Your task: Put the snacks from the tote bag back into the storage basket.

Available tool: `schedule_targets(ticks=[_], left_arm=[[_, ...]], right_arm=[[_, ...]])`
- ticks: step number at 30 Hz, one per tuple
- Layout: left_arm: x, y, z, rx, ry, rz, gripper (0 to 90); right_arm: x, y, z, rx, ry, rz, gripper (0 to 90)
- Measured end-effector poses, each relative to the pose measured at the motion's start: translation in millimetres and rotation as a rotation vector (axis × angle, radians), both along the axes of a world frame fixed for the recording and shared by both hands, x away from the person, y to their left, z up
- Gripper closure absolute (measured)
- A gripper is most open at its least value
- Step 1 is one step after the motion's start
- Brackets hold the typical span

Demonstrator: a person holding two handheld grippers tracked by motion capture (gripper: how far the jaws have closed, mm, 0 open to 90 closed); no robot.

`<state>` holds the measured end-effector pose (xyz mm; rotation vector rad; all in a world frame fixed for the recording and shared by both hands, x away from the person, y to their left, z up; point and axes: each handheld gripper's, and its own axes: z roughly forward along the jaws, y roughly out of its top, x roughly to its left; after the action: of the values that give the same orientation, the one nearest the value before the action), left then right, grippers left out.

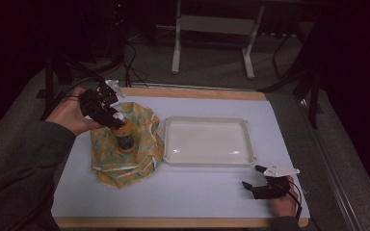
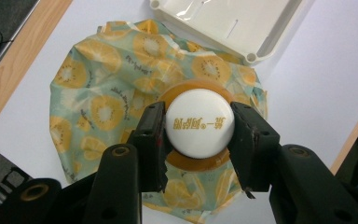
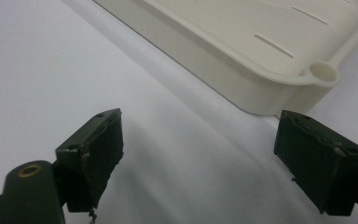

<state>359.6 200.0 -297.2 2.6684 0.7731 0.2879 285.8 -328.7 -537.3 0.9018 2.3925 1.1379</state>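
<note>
High view: 1 jar (image 1: 124, 136) with a white lid (image 1: 119, 116) stands upright on 1 crumpled cloth (image 1: 125, 149) printed with orange slices, at the left of the counter (image 1: 207, 192). The left gripper (image 1: 112, 117) comes at the lid from above and from the left, with the hand (image 1: 70, 115) behind it. The jar's long axis runs straight up, so the fingers meet it at its top end. 1 white tray (image 1: 207, 141) lies empty just to the right of the cloth, its near left corner touching or almost touching the cloth's edge. The right gripper (image 1: 258, 179) rests low near the tray's front right corner, well apart from the jar; the left hand is plainly the nearer.

Left gripper view: the camera looks straight down on the lid (image 2: 200, 123), which sits squarely between the 2 fingers (image 2: 151, 135). Both pads press on the lid's rim at opposite sides, so the fingers are holding the lid at a middling width. The amber shoulder of the jar (image 2: 193, 162) shows around the lid, and the cloth (image 2: 98, 93) spreads beneath. The tray's corner (image 2: 249, 56) lies beyond the cloth.

Right gripper view: the 2 fingers (image 3: 93, 149) stand wide with nothing between them but bare counter (image 3: 51, 70). The tray's corner (image 3: 279, 88) lies just ahead.

Judgement: the tray lies to the jar's right, so any transfer goes rightward, jar kept upright.
</note>
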Motion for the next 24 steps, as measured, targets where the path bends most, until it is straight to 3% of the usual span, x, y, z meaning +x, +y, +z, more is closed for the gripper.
schedule_targets(ticks=[24], left_arm=[[1.2,-14.2,32.3,0.018,-0.005,-0.033,58.9]], right_arm=[[0.7,-0.6,-0.1,0.001,0.003,0.001,15.1]])
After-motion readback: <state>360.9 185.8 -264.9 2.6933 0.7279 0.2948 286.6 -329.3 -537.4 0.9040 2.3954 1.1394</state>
